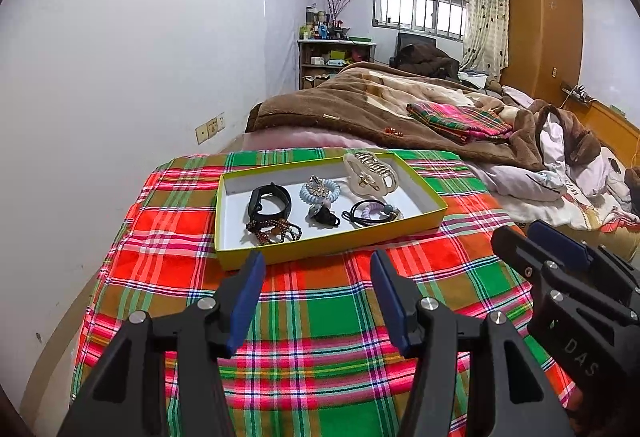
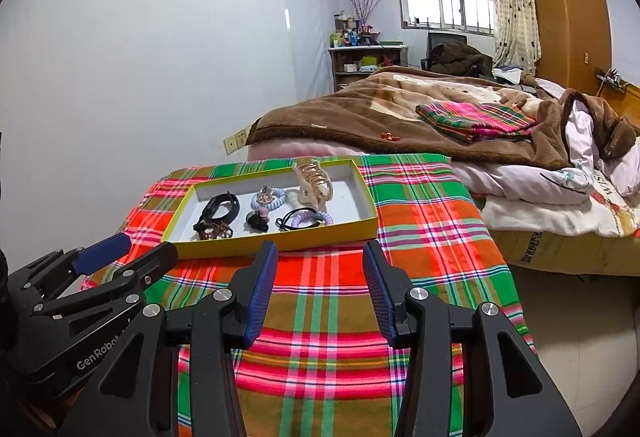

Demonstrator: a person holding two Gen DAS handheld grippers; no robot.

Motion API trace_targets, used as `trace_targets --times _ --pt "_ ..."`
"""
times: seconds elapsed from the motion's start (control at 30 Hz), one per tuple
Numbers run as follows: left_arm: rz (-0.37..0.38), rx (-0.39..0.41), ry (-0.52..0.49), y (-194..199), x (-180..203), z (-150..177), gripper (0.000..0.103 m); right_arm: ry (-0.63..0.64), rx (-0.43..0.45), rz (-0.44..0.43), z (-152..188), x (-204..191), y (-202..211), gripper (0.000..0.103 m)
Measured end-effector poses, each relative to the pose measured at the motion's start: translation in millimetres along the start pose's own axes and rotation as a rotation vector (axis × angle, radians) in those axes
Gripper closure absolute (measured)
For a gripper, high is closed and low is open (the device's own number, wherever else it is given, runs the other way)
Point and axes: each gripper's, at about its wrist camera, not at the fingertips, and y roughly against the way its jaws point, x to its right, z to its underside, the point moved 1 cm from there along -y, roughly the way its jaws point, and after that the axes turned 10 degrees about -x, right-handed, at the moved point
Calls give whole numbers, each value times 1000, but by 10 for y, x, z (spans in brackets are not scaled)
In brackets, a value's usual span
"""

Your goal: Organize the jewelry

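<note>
We hold the left gripper [image 1: 318,297] and right gripper [image 2: 320,289] released, empty, near the yellow tray [image 1: 332,247] on the plaid-covered bench [image 1: 320,325]. Watch band [image 1: 269,201], beads [image 1: 274,231], hair ties [image 1: 370,213] and claw clip [image 1: 370,173] lie spaced apart inside, judged already sorted.

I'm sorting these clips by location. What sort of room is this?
Most likely a lived-in home bedroom: an unmade bed with a brown blanket, a tall wooden wardrobe by the curtained window, and a cluttered shelf against the far wall.
</note>
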Motion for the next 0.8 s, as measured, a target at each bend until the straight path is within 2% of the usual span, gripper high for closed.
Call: trace_targets --times 0.8 --pt "5 -4 19 23 -5 28 46 6 0 -9 17 -22 0 58"
